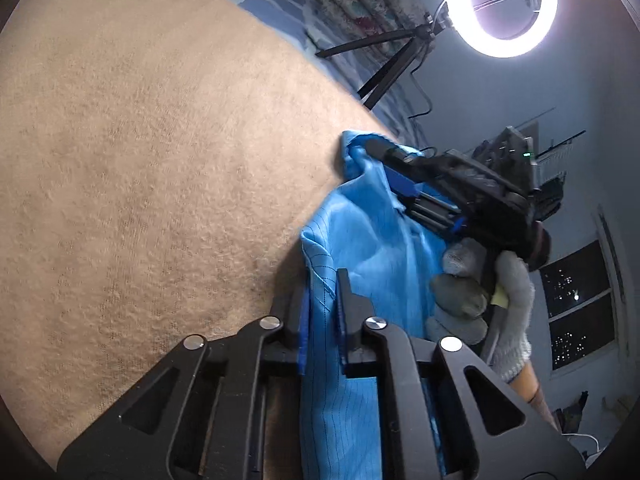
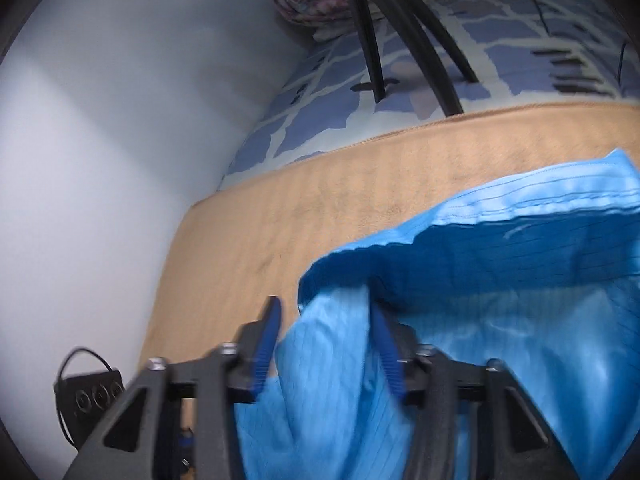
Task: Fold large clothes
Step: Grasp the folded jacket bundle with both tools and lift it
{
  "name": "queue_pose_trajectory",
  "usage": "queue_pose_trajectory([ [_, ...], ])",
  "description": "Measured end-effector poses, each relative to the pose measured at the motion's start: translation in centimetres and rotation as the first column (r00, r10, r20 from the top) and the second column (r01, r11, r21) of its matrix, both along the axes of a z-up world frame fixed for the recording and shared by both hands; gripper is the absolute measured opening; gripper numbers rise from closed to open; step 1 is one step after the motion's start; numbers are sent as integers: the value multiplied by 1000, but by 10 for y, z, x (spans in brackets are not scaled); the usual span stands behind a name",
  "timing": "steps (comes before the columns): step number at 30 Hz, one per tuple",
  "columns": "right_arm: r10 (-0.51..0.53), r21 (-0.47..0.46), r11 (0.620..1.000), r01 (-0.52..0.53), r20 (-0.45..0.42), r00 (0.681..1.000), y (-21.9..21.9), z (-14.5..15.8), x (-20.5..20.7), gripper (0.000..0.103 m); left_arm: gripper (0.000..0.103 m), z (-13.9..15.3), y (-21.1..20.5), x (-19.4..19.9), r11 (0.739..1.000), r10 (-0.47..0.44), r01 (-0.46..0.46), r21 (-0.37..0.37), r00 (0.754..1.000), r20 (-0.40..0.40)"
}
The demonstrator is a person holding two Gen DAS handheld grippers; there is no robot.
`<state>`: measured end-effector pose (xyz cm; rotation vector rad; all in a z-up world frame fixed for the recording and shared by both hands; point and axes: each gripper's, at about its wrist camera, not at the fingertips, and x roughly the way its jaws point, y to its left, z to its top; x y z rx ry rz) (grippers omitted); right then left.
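Blue garment is lying bunched near the tan blanket's edge. Left gripper is clenching its hem; right gripper is straddling a fold, jaws not visibly pressing. Grasping step is underway; next, probably securing that grip and lifting.

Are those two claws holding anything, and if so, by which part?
The left claw grips the blue garment by a folded edge. The right claw has cloth between its fingers, but no firm grip shows.
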<state>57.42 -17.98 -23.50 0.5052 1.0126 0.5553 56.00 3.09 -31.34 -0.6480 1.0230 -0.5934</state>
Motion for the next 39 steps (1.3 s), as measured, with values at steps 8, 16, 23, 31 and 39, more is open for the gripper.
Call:
queue_pose_trajectory([
  [8,-131,-100,985,139,80,988,-17,4,-7,0,4,11,9,-21,995,93,-96,40,992,81],
  [16,45,0,999,-46,61,997,-38,51,-32,33,48,26,10,-22,978,157,-173,118,978,136],
  [23,-23,-137,990,41,130,991,-138,66,-55,52,68,49,3,26,995,73,-77,63,995,72],
  [31,-109,16,994,109,-21,994,-179,-3,-36,55,69,20,-49,59,990,-20,29,141,997,-68],
  [39,-27,-157,987,29,19,999,-123,-10,-29,11,20,8,-81,68,970,-25,38,239,998,-55],
])
